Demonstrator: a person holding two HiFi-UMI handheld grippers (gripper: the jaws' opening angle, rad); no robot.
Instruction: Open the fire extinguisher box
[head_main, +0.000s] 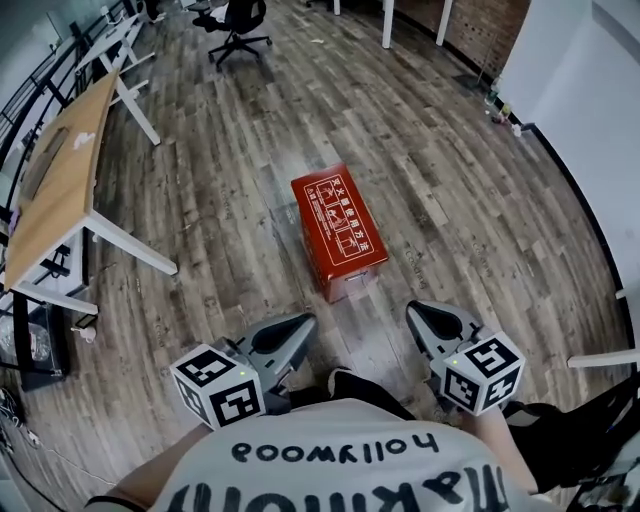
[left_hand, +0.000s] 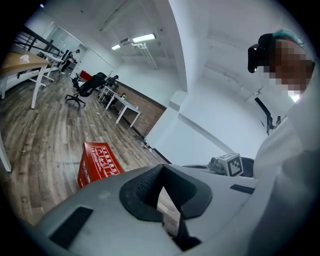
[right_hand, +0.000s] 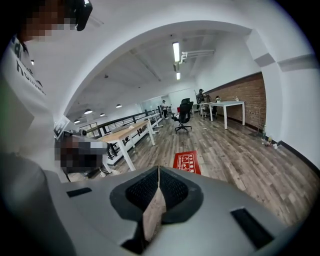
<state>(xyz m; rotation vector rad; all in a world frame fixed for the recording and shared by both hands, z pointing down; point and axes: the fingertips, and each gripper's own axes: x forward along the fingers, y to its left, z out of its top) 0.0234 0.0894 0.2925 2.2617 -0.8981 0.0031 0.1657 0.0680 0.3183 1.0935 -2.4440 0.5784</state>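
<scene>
The red box (head_main: 338, 232) sits closed on the wood floor (head_main: 470, 190), lid up (white print on top). Nearer the person than the box and clear of it, the left gripper (head_main: 297, 330) and right gripper (head_main: 424, 318) hover, each with jaws pressed together on nothing. A desk (head_main: 60, 170) stands well left of the box, with a chair (head_main: 238, 25) far beyond it.
</scene>
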